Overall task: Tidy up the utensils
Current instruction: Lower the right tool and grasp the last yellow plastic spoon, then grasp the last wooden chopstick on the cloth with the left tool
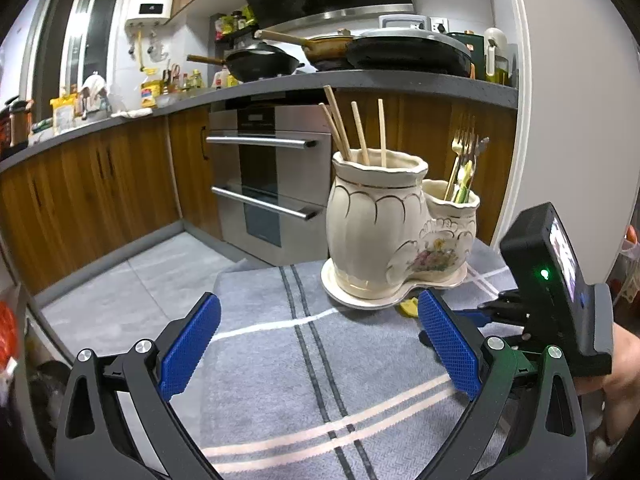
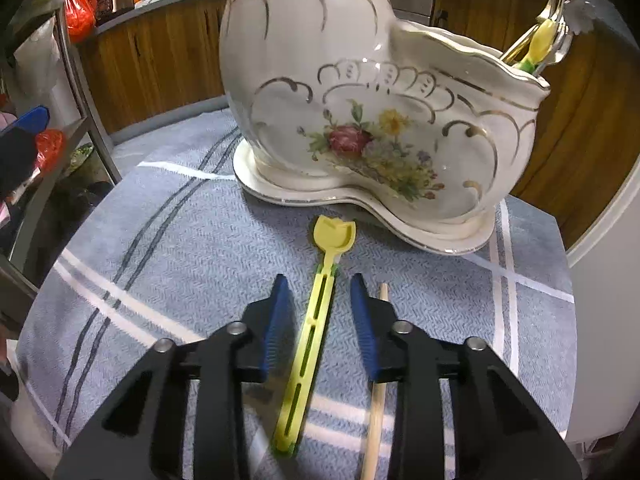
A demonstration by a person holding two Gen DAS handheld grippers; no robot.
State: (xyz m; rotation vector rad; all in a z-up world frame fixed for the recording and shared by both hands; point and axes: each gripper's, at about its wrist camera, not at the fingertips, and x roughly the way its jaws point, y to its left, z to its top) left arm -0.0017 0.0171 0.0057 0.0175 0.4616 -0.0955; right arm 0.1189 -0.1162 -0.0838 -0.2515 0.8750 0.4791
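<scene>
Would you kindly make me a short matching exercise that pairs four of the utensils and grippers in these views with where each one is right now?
Things:
1. yellow spoon
2. wooden chopsticks
3. gold forks
4. left gripper

Places or states:
A. standing in the tall compartment of the ceramic holder
B. open above the striped cloth, holding nothing
C. lying flat on the cloth between the right gripper's open fingers
D. standing in the low compartment of the holder

Pairs: 1-C, 2-A, 3-D, 4-B
</scene>
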